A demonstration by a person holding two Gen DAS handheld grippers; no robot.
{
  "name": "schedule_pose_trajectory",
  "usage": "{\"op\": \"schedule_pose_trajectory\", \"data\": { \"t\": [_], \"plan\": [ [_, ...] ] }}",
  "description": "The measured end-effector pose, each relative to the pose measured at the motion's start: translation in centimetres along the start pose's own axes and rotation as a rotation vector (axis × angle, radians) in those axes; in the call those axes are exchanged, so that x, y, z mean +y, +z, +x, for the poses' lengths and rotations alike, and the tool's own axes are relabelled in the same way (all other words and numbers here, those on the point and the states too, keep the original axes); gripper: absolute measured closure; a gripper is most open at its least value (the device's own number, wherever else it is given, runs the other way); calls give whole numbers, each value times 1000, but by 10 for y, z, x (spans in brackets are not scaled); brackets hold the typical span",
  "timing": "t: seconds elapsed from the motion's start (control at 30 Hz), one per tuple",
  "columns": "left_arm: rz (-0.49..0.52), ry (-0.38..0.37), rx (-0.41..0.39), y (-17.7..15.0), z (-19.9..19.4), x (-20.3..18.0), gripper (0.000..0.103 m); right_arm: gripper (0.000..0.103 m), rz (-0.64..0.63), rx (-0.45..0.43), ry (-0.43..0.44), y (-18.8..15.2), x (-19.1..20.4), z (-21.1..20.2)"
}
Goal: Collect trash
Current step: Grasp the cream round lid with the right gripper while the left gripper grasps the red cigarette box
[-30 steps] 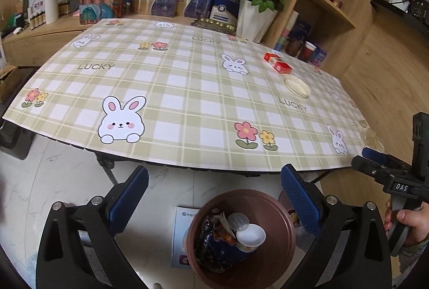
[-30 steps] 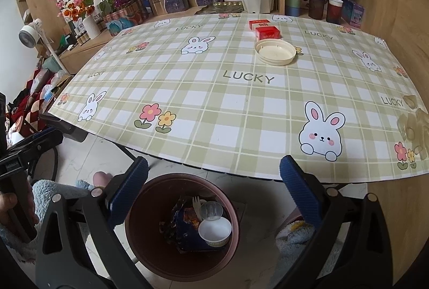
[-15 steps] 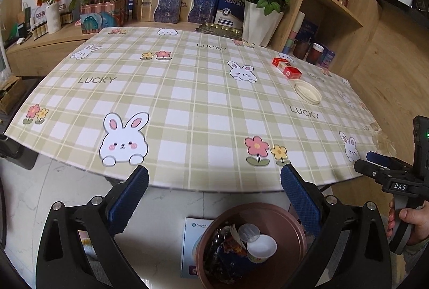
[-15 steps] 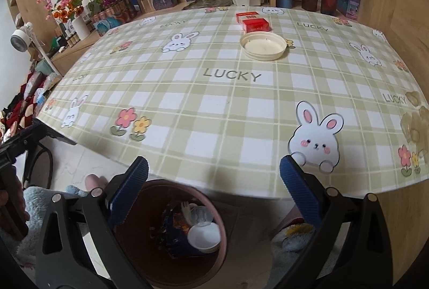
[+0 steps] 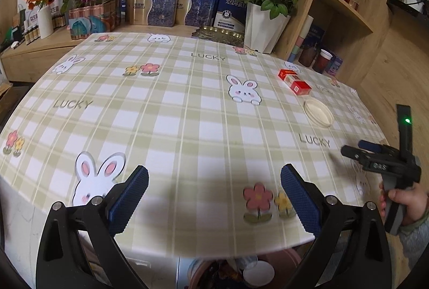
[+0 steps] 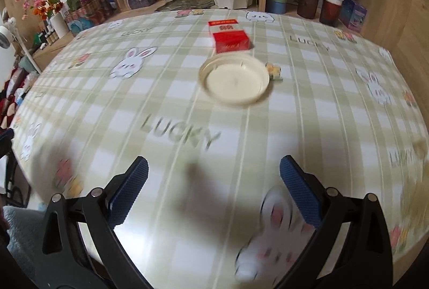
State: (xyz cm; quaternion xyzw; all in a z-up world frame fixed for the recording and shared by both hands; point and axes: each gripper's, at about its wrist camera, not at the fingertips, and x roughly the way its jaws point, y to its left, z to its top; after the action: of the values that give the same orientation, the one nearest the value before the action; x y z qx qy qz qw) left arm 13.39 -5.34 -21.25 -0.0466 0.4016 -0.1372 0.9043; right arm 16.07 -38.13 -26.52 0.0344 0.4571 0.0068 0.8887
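1. Cream plastic, thin and shallow: the round lid [image 6: 234, 80] lies rim-up on the bench [image 6: 321, 106], just in front of the red packet [image 6: 231, 37] and almost touching it.
2. By its look the lid is very light and fairly stiff, with a smooth, likely slippery skin. It offers nothing to pinch but the low upright rim, so one finger inside and one outside the near edge seems the best hold.
3. The red packet, beyond the lid, appears to be cardboard: light, rigid enough to squeeze across its long sides, though it may crush if empty.
4. The right tool [image 6: 214, 183] hangs over the bench well short of the lid, fingers wide apart and holding nothing.
5. The left tool [image 5: 214, 189] is likewise spread and empty, far to the side of the lid.
6. The brown bin [image 5: 284, 266] shows under the near bench edge, far from the lid.
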Motion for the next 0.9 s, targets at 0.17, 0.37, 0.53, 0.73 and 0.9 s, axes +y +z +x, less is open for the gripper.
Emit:
{"op": "schedule_pose_trajectory", "data": {
  "t": [0.17, 0.37, 0.53, 0.73, 0.9],
  "plan": [
    [0, -7, -6, 18, 18, -4, 6, 6, -5, 27, -13, 32, -9, 37],
    [29, -22, -5, 40, 38, -12, 6, 6, 20, 51, -6, 56, -16, 69],
    [36, -43, 4, 56, 56, -20, 6, 6, -13, 45, -30, 68, -13, 86],
    [36, -79, 24, 72, 78, -37, 6, 16, -36, 24, -19, 71, -14, 91],
    [37, -113, 57, 86, 100, -58, 6, 18, -42, -61, -27, 64, -20, 77]
  ]
}}
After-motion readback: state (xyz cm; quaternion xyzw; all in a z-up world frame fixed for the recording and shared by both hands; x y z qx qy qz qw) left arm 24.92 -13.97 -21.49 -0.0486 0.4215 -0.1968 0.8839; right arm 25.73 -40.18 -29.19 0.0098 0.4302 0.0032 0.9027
